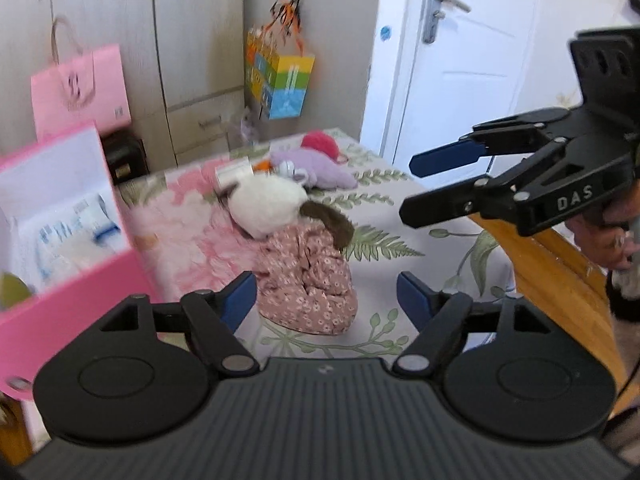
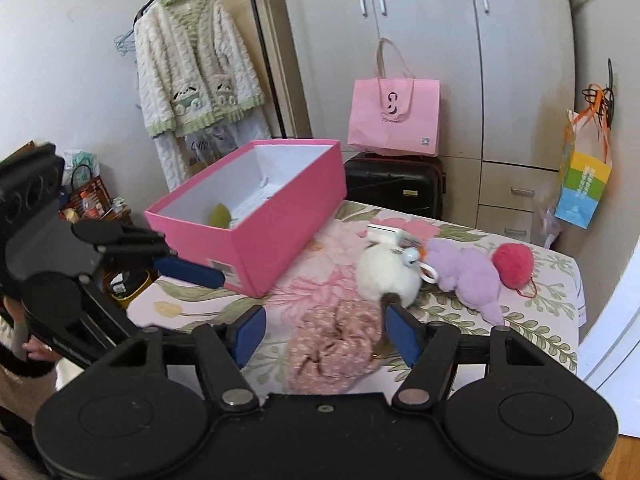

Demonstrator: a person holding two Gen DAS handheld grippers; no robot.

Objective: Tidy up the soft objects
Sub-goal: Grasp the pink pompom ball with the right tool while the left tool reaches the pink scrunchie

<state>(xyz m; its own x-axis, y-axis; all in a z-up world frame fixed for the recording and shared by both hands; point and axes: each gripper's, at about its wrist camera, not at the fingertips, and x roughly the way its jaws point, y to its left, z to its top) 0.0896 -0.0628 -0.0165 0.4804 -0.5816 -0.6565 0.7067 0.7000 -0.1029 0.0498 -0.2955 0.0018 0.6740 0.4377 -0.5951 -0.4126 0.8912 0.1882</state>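
A crumpled pink floral cloth [image 1: 308, 284] [image 2: 332, 344] lies on the flowered bedsheet [image 1: 400, 280]. It lies just ahead of my left gripper [image 1: 326, 300], which is open, pads clear of it. My right gripper [image 2: 326, 332] is open too, with the cloth lying ahead between its fingers. Each gripper shows in the other's view: the right gripper [image 1: 410, 188] and the left gripper [image 2: 192, 258]. Behind the cloth lie a white plush with a brown tail [image 1: 268, 204] [image 2: 384, 272], a purple plush [image 1: 316, 164] [image 2: 468, 276] and a red pompom [image 1: 320, 142] [image 2: 512, 264]. An open pink box [image 1: 80, 292] [image 2: 280, 216] stands to the left and holds a yellow-green item [image 2: 220, 214].
A pink paper bag [image 2: 394, 116] sits on a black suitcase [image 2: 394, 184] before the wardrobe. A colourful bag [image 1: 282, 80] hangs on the wall beside a white door [image 1: 460, 60]. A wooden bed frame edge [image 1: 552, 280] runs on the right. A cardigan [image 2: 196, 64] hangs at the back left.
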